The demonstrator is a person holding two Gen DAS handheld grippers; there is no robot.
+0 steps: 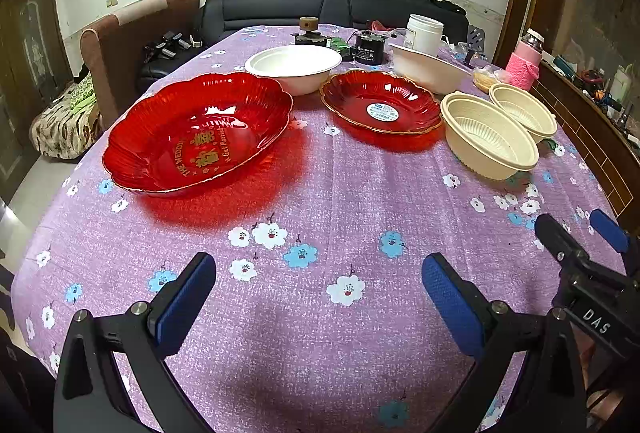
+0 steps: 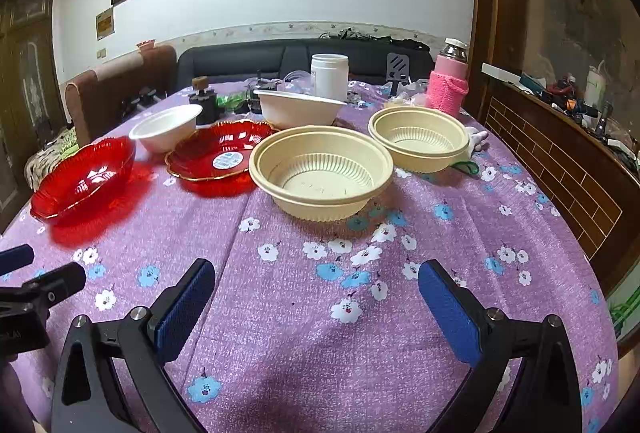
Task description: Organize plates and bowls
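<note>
A large red plate [image 1: 198, 137] [image 2: 82, 179] lies left on the purple floral cloth. A smaller red plate [image 1: 382, 107] [image 2: 220, 157] with a sticker lies mid-table. Two cream ribbed bowls sit to the right, one near [image 1: 490, 135] [image 2: 322, 171] and one far [image 1: 522, 111] [image 2: 418, 137]. Two white bowls stand behind, one left [image 1: 294, 67] [image 2: 166, 129] and one right [image 1: 428, 67] [image 2: 298, 107]. My left gripper [image 1: 318, 287] is open and empty near the front edge. My right gripper [image 2: 316, 291] [image 1: 576, 231] is open and empty beside it.
At the back stand a white jar [image 2: 329, 76], a pink-sleeved bottle [image 2: 448, 85] and dark small items [image 1: 370, 47]. A sofa [image 1: 320, 9] lies behind, a brown chair [image 1: 116, 45] at left, and a wooden cabinet [image 2: 560, 153] at right.
</note>
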